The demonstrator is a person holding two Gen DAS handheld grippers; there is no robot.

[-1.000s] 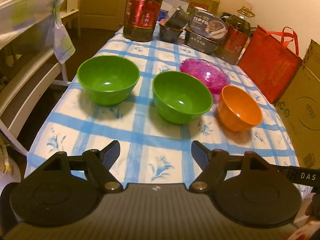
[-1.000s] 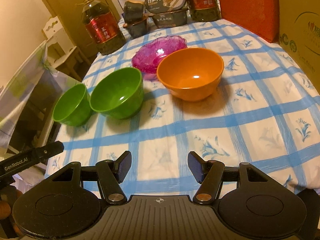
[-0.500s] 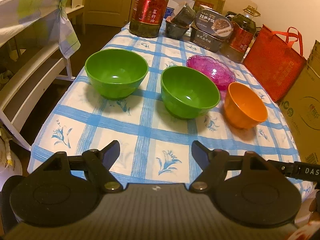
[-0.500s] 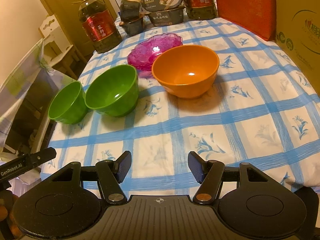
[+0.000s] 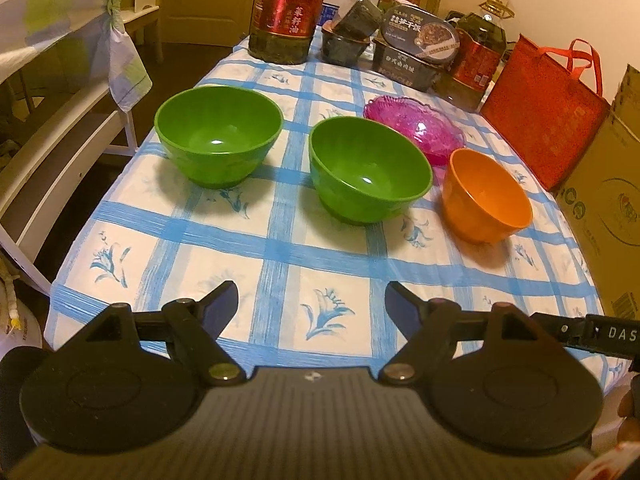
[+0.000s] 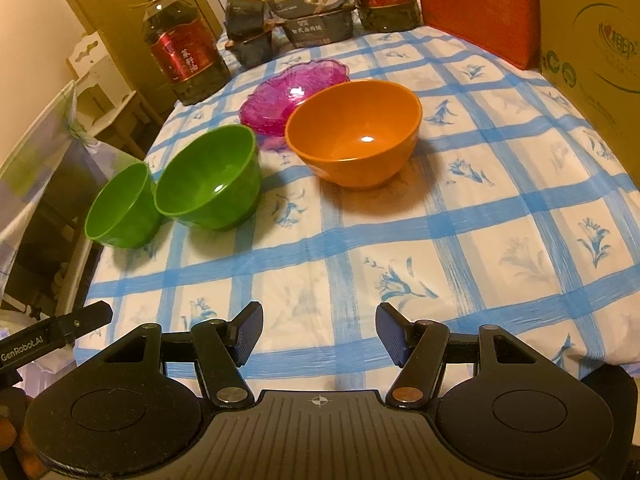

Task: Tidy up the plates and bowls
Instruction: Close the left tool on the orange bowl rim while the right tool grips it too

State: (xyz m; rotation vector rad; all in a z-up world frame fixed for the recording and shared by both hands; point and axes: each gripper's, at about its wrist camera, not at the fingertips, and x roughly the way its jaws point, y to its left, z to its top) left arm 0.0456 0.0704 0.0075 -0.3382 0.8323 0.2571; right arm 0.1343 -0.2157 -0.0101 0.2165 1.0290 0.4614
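Two green bowls stand upright on the blue-checked tablecloth: one at the left [image 5: 218, 134] [image 6: 120, 208] and one in the middle [image 5: 368, 168] [image 6: 208, 180]. An orange bowl [image 5: 486, 196] [image 6: 354, 136] stands to their right. A pink glass dish [image 5: 414, 128] [image 6: 296, 90] lies behind, between the middle green bowl and the orange bowl. My left gripper [image 5: 312, 306] is open and empty near the table's front edge. My right gripper [image 6: 319, 332] is open and empty, also at the front edge, well short of the orange bowl.
At the table's far end stand a large oil bottle [image 5: 290, 8] [image 6: 182, 60], food boxes [image 5: 416, 46], a second bottle [image 5: 476, 60], a red bag [image 5: 548, 116] and a cardboard box [image 5: 612, 208]. A white chair [image 5: 60, 92] stands left of the table.
Both grippers have drawn back toward the table's front edge, so the bowls look farther away. Nothing on the table has moved. Both grippers stay open.
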